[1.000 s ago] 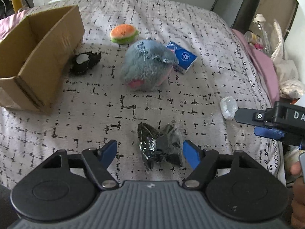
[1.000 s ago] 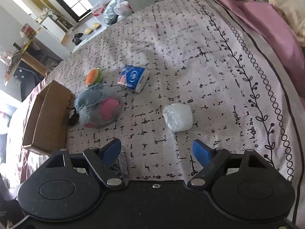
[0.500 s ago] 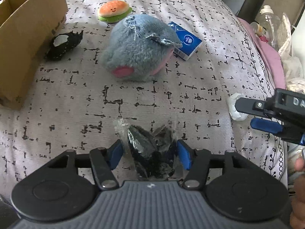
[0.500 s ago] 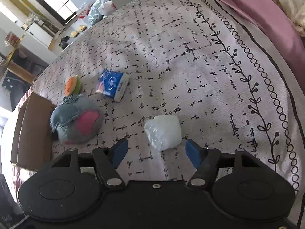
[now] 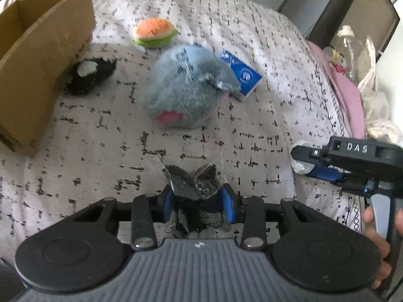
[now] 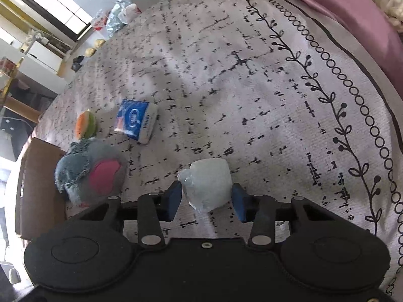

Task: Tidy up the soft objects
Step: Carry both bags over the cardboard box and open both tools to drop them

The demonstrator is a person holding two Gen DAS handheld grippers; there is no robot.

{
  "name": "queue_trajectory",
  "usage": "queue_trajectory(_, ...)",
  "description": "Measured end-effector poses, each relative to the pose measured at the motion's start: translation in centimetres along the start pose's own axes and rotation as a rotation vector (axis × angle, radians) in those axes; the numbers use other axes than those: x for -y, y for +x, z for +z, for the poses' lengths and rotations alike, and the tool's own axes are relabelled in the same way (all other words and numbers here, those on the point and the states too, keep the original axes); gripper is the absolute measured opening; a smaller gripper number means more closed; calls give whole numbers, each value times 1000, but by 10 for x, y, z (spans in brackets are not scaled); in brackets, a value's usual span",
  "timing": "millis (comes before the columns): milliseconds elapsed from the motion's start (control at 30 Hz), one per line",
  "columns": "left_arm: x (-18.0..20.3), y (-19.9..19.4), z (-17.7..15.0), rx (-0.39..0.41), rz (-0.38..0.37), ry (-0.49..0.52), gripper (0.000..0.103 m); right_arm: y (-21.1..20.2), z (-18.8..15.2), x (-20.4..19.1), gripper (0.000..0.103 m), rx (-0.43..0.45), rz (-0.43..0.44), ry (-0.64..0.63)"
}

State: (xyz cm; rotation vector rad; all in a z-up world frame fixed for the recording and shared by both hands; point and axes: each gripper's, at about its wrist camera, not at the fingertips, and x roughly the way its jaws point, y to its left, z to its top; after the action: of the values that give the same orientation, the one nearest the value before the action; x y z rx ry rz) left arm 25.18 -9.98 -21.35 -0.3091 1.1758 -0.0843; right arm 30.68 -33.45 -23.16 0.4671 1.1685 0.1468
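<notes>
Cardboard box [image 5: 37,58] sits open at the far left of the bed [image 5: 264,50], and the part of its inside that shows holds nothing; how far down that is true cannot be told. A black fuzzy toy [image 5: 89,75] lies just beside its wall, outside it. Farther on lie a burger plush [image 5: 154,32], a round grey-blue plush [image 5: 187,88] with a pink patch, and a blue tissue pack [image 5: 241,75] touching the plush's right side.

The left tool [image 5: 199,207] points steeply down at a black item in a clear plastic bag [image 5: 195,188] lying on the patterned bedspread near the front edge. Its jaws have just been closing, and the blue pads [image 5: 167,205] now stand against both sides of the bag, which bulges up between them; they appear to press on it.

The right tool [image 6: 206,198] is likewise angled down over a white bundle in a clear bag [image 6: 207,183], resting on the bedspread well right of the plush. Its jaws have also just been closing; the left pad seems to touch the bag's crumpled edge, while a thin gap shows at the right pad, so the grip does not look complete. In the left wrist view a hand [image 5: 377,246] holds this tool's handle at the right edge.

Both bagged items are outside the box, well apart from it.
</notes>
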Motion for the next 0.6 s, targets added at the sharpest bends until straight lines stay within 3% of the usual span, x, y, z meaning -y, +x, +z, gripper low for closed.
queue_trajectory(367, -24, -67, 5, 141, 12, -15, 38, -55, -21, -33, 42, 85, 90, -88)
queue_trajectory(600, -38, -108, 2, 210, 32, -6, 38, -78, -38, -72, 42, 128, 83, -182)
